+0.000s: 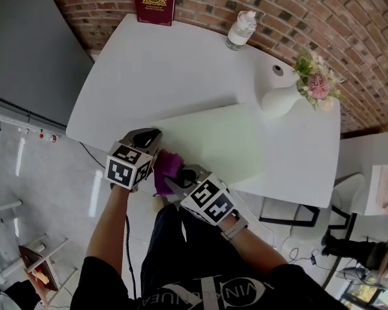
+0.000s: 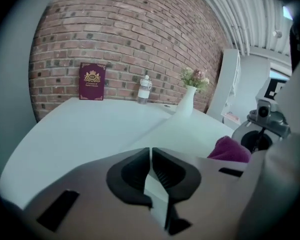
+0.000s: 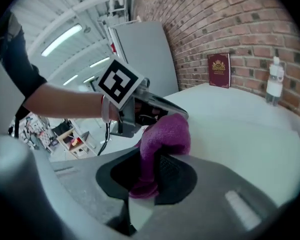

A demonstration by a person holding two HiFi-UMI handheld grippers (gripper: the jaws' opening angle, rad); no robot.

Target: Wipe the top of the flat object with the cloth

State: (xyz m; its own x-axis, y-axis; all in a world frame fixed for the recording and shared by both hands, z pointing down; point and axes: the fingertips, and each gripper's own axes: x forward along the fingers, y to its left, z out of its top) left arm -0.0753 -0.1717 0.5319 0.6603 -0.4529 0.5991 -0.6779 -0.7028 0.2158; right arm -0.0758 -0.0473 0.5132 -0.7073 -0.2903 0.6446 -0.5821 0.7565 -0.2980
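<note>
From the head view, the one open container with anything in it is a white vase (image 1: pixel 281 99), which holds a small bunch of pink and pale flowers (image 1: pixel 317 82). One capped clear bottle (image 1: pixel 241 30) stands near the brick wall, and we cannot tell its contents. We count one red book (image 1: pixel 155 0) upright against the wall, one white table (image 1: pixel 149 70), one pale flat panel (image 1: pixel 246 147) lying on it and one purple cloth (image 1: pixel 165 170). The cloth is at the table's near edge, by the panel's near corner. Both forearms reach forward and down, with the left gripper (image 1: pixel 149 136) and right gripper (image 1: pixel 174 176) side by side and close together.

In the left gripper view, its jaws are pressed together with nothing between them. It points across the table toward the wall. The cloth shows just to its right, beside the other tool.

In the right gripper view, the jaws pinch the cloth, which bunches up beyond the pads. The left gripper sits just past the cloth, and we cannot tell whether they touch.
</note>
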